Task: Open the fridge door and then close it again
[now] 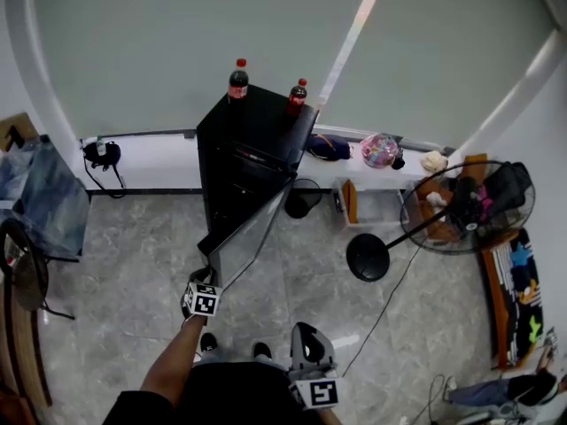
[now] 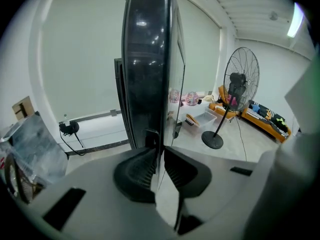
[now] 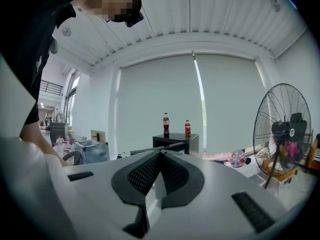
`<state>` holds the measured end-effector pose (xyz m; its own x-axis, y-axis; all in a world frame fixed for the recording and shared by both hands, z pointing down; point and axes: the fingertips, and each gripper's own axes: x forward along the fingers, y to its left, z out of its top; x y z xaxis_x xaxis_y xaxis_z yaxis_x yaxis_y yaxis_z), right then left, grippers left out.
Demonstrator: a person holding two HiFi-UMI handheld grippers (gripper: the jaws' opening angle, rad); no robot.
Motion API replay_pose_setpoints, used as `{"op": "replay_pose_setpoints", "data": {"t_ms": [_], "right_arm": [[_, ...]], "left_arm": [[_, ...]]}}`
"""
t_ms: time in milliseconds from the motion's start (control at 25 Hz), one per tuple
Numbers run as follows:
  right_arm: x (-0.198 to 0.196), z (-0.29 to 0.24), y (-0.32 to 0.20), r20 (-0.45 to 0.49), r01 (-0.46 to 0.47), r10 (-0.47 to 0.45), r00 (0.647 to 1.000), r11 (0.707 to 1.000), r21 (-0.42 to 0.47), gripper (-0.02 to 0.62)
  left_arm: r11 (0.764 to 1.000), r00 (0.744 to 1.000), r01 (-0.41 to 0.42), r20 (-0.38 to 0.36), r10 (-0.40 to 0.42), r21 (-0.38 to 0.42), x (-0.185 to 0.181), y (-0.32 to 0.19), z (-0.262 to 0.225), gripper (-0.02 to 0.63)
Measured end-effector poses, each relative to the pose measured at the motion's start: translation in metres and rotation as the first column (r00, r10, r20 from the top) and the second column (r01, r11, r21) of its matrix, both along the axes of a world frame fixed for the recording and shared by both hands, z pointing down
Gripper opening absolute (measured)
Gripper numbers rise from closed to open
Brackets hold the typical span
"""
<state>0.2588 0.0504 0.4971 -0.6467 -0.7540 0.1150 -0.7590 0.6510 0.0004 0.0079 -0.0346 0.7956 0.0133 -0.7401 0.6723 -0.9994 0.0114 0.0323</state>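
A low black fridge stands against the back wall with its door swung open toward me. My left gripper is shut on the door's free edge. In the left gripper view the dark glossy door runs edge-on up from between the jaws of the left gripper, and both pads press on it. My right gripper hangs low by my body, shut and holding nothing. In the right gripper view the right gripper points level toward the fridge, well short of it.
Two cola bottles stand on the fridge top. To the right is a floor fan with its round base and a cable across the tiles. A chair stands at the left. A ledge along the wall carries small items.
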Motion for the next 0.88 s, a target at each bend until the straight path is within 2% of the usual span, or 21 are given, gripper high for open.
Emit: {"op": "replay_pose_setpoints", "data": {"t_ms": [480,880], "right_arm": [[0.053,-0.001,-0.028,0.003,0.17,-0.17,0.985,0.985,0.012,0.009],[0.075,-0.002,-0.033,0.012,0.26,-0.26,0.965,0.965,0.018,0.009]], "left_arm": [[0.99,0.99,0.143,-0.001,-0.143,0.004,0.063,0.014,0.003,0.048],[0.983,0.983,0.185,-0.006,-0.184,0.01,0.111,0.018,0.002,0.043]]}}
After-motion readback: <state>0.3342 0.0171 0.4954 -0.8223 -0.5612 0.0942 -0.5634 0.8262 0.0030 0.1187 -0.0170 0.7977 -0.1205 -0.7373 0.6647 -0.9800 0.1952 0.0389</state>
